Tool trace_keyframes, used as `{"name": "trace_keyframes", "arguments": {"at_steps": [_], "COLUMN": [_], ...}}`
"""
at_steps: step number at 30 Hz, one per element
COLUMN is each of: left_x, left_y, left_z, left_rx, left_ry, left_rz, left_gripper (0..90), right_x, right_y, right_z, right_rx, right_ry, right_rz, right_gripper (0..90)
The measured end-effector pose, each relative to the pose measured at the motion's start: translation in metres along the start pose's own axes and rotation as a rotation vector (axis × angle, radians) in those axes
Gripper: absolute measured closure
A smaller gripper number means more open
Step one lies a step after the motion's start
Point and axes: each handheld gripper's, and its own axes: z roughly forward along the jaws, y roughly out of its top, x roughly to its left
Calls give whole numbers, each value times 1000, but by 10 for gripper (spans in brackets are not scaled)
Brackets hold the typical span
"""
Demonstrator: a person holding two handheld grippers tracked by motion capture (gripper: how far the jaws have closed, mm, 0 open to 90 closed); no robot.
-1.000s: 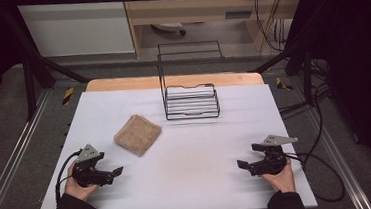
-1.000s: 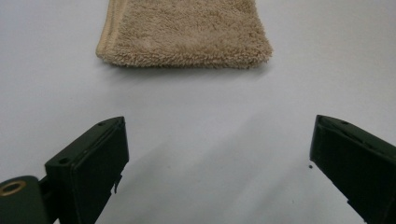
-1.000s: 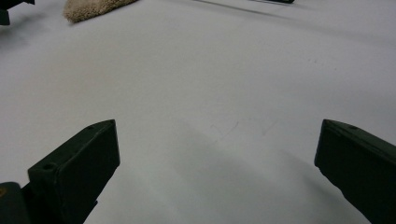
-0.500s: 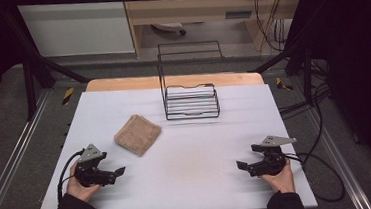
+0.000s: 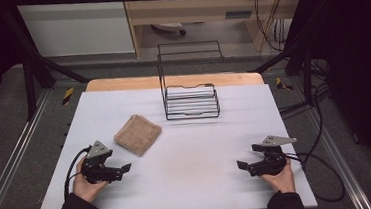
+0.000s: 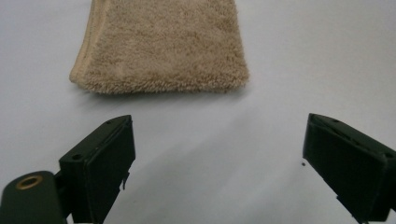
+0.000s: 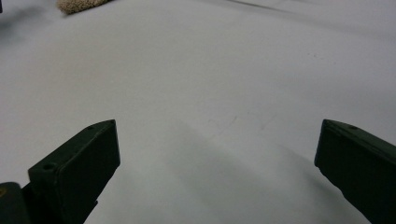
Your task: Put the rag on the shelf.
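A folded tan towel [image 5: 137, 134] is laid flat on the white counter [image 5: 188, 159], left of centre, with one corner turned toward the person. It is seen close ahead in the left tool view [image 6: 163, 44], and nothing is placed between it and the jaws. The left tool [image 5: 123, 168] is held low just beside the towel's near corner, apart from it, its jaws spread wide and empty. The right tool [image 5: 242, 165] is held well apart at the counter's right near edge, its jaws likewise spread with nothing between them. A black wire rack [image 5: 191, 101] is stood behind the towel toward the far edge, clear of both tools
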Motion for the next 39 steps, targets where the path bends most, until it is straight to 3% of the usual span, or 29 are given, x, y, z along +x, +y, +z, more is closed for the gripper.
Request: {"name": "trace_keyframes", "arguments": {"at_steps": [8,15,27,39], "left_x": [-9,-17,-19,-21], "left_y": [19,33,34,37], "left_z": [7,25,51,61], "left_rx": [10,37,73,73], "left_ry": [26,46,95,68], "left_rz": [1,19,44,31], "left_gripper": [152,299,552,718], "right_x": [0,0,0,0], "right_y": [0,0,1,1], "right_z": [-1,0,2,2], "right_rx": [0,5,11,10], "right_ry": [1,-2,-3,-1], "right_rz": [1,-2,4,5], "right_gripper": [5,5,6,6]}}
